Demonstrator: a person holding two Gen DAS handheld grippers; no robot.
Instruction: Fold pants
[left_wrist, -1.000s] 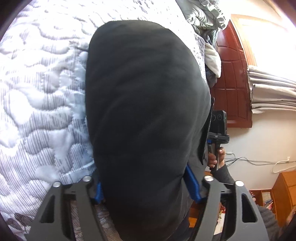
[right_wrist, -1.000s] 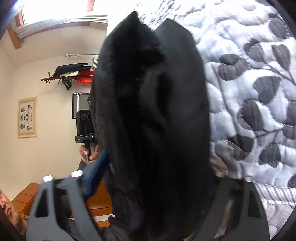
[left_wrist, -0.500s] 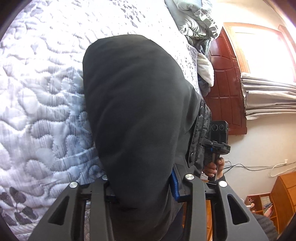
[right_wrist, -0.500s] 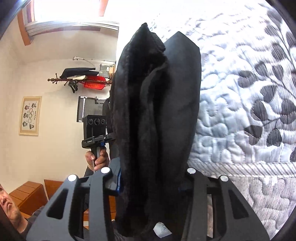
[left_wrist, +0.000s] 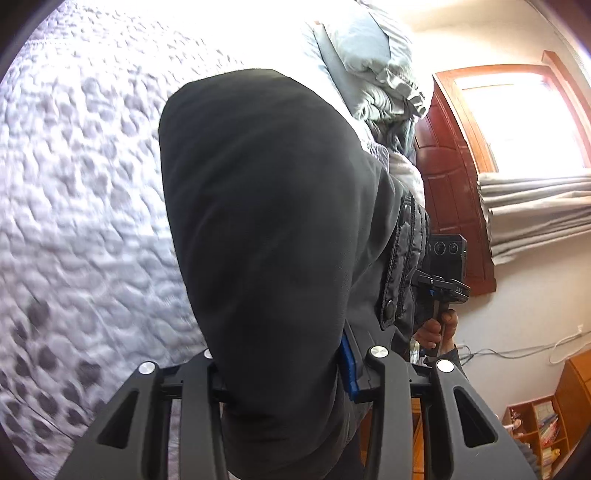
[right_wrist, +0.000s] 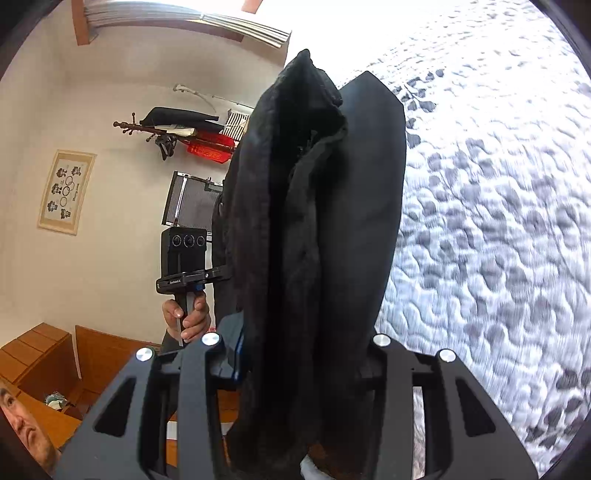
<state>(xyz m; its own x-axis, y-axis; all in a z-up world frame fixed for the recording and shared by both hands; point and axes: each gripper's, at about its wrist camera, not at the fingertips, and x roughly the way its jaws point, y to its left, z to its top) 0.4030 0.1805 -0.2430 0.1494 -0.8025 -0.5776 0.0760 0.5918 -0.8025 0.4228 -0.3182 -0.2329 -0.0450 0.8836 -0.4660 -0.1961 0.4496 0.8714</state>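
Note:
The black pants (left_wrist: 266, 221) hang folded between both grippers, lifted above the quilted bed. My left gripper (left_wrist: 284, 358) is shut on one end of the pants, the cloth bulging out between its fingers. My right gripper (right_wrist: 306, 350) is shut on the other end of the pants (right_wrist: 325, 221), where the fuzzy inner lining shows in thick layers. Each wrist view shows the other hand-held gripper beyond the cloth, the right one in the left wrist view (left_wrist: 443, 266) and the left one in the right wrist view (right_wrist: 184, 258).
A grey-and-white quilted bedspread (left_wrist: 81, 192) with a leaf pattern (right_wrist: 498, 229) lies beneath. Pale bedding (left_wrist: 369, 66) is piled at the bed's far end near a red wooden door (left_wrist: 454, 192). Wooden furniture (right_wrist: 44, 354) and a wall rack (right_wrist: 177, 129) stand beyond.
Both grippers have closed tighter on the pants and lifted them higher off the bed. The views have swung, showing more of the room and the quilt farther away.

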